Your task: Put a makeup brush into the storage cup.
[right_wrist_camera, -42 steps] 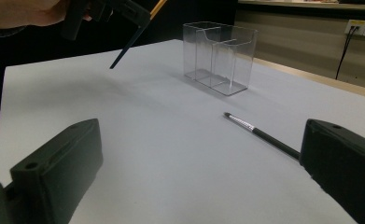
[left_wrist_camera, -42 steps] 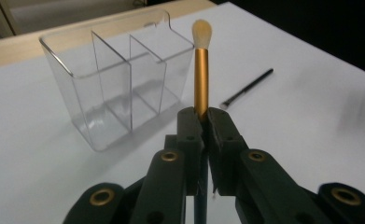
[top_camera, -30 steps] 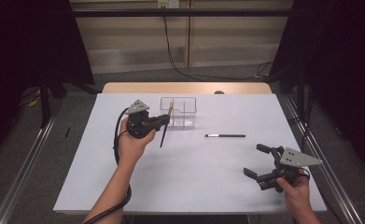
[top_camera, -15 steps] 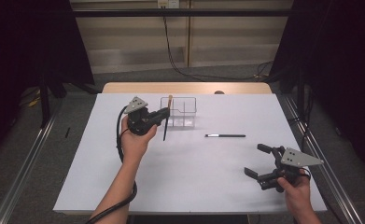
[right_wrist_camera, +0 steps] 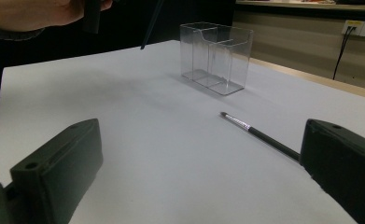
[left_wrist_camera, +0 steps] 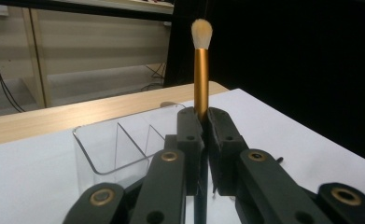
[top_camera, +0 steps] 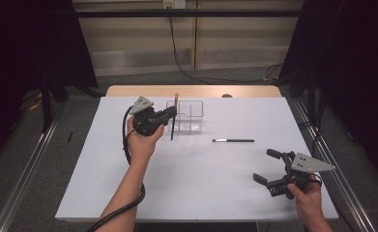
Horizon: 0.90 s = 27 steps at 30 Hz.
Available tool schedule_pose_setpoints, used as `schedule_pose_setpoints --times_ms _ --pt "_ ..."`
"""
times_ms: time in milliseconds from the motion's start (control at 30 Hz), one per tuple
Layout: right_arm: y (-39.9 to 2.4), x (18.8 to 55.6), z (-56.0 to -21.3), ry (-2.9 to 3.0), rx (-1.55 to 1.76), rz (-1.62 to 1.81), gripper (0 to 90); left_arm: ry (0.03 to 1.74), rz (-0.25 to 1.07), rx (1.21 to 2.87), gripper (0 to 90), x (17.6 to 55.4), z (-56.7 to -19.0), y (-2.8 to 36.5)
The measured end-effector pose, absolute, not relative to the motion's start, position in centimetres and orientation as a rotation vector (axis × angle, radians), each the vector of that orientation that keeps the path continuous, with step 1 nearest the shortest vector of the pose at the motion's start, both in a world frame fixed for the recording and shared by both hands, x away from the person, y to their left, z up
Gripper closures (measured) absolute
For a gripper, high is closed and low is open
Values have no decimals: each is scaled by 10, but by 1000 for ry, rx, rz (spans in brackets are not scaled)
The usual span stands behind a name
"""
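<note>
Brush [left_wrist_camera: 201, 74] stands upright in your left gripper [top_camera: 168, 116], clamped tight on its gold handle, bristles up, just beside the clear organizer [top_camera: 185, 116] near the desk's far edge. It looks light, stiff and slick, so hold it mid-handle, never by the soft tip. Your right gripper [top_camera: 269, 166] hangs wide open and empty near the right edge.

A lab-like recording room: a white worktop [top_camera: 186, 179] stands on grey floor, black curtains [top_camera: 27, 43] hang on both sides of it, metal rails [top_camera: 17, 188] run along it, and beyond it cables [top_camera: 177, 43] drop from a wall socket [top_camera: 173, 4].
</note>
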State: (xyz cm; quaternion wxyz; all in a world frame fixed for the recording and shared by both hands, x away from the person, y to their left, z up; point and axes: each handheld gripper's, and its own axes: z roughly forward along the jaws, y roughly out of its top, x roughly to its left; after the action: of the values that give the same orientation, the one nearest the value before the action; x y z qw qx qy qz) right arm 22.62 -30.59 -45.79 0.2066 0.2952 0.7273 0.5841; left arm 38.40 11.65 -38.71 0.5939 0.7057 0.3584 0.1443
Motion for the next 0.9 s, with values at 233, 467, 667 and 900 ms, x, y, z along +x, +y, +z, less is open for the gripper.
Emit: schedule_pose_setpoints --times_ms 233,467,667,900 --pt "-306 226 -458 2027 823 1626 0 820 352 1632 842 389 -381 116" --pt "-306 227 -459 2031 823 1623 0 814 373 1627 842 394 -375 115" --pt "-305 227 -459 2036 823 1623 0 802 377 1619 842 399 -371 113" --pt "-304 227 -460 2040 818 1618 0 801 387 1624 842 404 -370 108"
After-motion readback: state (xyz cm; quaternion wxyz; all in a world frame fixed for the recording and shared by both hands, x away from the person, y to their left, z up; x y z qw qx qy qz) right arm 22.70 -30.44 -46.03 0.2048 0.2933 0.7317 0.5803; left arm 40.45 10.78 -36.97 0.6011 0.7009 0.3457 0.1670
